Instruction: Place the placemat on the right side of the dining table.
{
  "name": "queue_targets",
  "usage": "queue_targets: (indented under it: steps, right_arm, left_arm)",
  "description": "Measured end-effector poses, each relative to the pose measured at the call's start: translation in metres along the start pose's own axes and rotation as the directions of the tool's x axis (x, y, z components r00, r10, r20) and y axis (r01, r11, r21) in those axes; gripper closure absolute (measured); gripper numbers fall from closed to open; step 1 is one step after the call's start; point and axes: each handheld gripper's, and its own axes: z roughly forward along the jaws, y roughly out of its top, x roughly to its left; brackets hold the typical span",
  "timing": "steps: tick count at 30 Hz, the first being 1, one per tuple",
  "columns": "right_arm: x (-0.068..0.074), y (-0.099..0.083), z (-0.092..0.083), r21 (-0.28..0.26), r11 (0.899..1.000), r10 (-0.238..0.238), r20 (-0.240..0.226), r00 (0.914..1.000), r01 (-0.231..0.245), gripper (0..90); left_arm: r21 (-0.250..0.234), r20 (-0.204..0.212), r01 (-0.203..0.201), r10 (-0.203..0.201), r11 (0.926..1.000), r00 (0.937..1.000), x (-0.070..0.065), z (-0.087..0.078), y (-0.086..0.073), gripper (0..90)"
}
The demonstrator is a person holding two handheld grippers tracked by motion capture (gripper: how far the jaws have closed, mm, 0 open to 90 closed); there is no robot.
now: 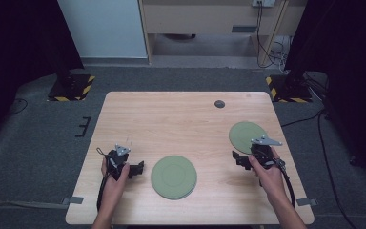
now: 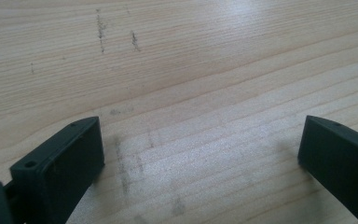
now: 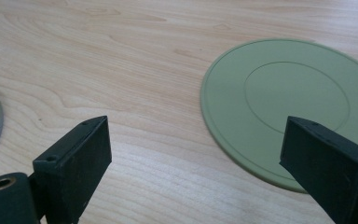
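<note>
Nearest the high camera, at six o'clock, the person's forearms come in over the near edge of the wooden table (image 1: 186, 114). The left gripper (image 1: 134, 169), at about eight o'clock on the table, rests with its jaws spread wide over bare wood and holds nothing. Just to its right, at six o'clock, lies a stack of green plates (image 1: 174, 177); the layered rim suggests more than one, though I cannot count them. Farther right, at three o'clock, a single green plate (image 1: 246, 137) lies flat. The right gripper (image 3: 193, 163) hangs with jaws wide apart, one over that plate's near rim, gripping nothing. A small dark disc (image 1: 219, 103) sits at twelve o'clock. Judging by this, the stacking is partly done: the single plate remains to be seized and carried to the stack.
</note>
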Motion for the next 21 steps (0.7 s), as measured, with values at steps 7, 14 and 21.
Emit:
queue_targets:
  steps: [7,14,21]
  right_arm:
    - [0.008,0.0,0.0,-0.003,1.0,-0.004,-0.019,0.9998,0.004,8.4]
    - [0.013,-0.002,0.0,-0.003,1.0,-0.002,-0.027,0.9996,0.002,8.3]
    - [0.018,-0.003,0.003,0.001,1.0,-0.009,-0.039,0.9992,0.01,8.3]
  left_arm:
    - [0.0,0.0,0.0,0.0,1.0,1.0,0.0,0.0,0.0,0.0]
    - [0.0,0.0,0.0,0.0,1.0,1.0,0.0,0.0,0.0,0.0]
    - [0.0,0.0,0.0,0.0,1.0,1.0,0.0,0.0,0.0,0.0]
